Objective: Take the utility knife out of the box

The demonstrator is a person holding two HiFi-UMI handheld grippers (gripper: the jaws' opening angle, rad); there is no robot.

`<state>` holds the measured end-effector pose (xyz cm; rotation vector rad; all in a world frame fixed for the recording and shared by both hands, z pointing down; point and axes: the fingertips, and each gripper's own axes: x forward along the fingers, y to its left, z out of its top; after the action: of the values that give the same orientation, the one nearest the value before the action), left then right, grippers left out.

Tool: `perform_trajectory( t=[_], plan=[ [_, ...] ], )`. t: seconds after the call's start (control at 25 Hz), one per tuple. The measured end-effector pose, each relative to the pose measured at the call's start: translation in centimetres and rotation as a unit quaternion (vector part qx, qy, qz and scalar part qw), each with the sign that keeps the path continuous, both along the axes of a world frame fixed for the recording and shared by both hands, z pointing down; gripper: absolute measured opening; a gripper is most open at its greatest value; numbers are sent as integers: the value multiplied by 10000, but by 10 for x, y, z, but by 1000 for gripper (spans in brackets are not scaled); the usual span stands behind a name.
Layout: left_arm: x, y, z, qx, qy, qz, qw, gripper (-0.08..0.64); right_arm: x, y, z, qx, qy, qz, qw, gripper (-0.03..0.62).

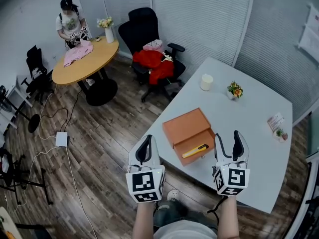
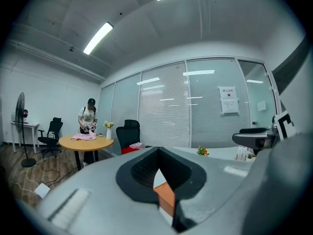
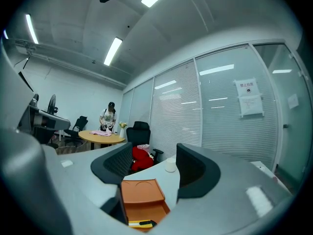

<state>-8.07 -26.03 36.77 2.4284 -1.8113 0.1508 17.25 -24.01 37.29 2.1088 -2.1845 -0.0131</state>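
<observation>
Partly hidden, utility knife (image 3: 140,223) lies in box (image 3: 142,192).

The box (image 1: 185,125) sat on the table (image 1: 259,133) with the utility knife (image 1: 195,151) lying in its open drawer (image 1: 204,139) on the side nearest me, the cup (image 1: 206,82) and the small plant (image 1: 235,89) behind it, my left gripper (image 1: 145,151) to its left at the table's edge and my right gripper (image 1: 229,144) just to its right.

Orange box (image 1: 188,129) — yellow utility knife (image 1: 195,151)
</observation>
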Motion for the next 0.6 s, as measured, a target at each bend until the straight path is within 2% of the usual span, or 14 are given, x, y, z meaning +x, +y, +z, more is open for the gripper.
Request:
perform_trajectory(
  t=[0.36, 0.6],
  plan=[
    [-2, -47, 14, -108, -9, 164, 9998, 0, -7, -42, 12, -120, 61, 43, 9999, 307],
    [0, -57, 27, -293, -49, 201, 9994, 0, -11, -55, 31, -450, 154, -99, 9988, 307]
  ],
)
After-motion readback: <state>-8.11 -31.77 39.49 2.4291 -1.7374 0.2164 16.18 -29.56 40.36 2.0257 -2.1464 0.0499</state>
